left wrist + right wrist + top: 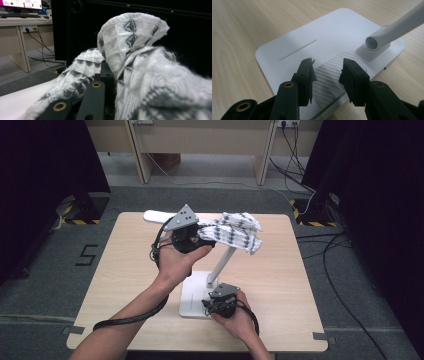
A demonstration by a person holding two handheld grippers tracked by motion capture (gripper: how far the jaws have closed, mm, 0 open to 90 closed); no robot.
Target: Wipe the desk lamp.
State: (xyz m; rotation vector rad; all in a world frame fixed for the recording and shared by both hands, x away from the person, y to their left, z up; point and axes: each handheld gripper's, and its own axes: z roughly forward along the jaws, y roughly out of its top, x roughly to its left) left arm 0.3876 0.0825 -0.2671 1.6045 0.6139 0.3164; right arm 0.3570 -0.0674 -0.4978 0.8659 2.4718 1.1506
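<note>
My left gripper [202, 239] is clamped on the white knitted cloth with grey diamond pattern [239, 231], held up over the white plastic desk lamp's arm [223, 261]. My right gripper [327, 72] hangs unclenched just over the lamp's flat base [294, 45], holding nothing.

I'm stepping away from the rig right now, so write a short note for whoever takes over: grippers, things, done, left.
Left gripper: raised, shut on the patterned cloth, which hangs against the desk lamp arm.
Right gripper: open, jaws over the lamp base, holding nothing.
Lamp stands near the middle of the table.
Done: cloth gripped and lifted.
Left: probably wiping the lamp or moving the cloth; steadying the base may help.
</note>
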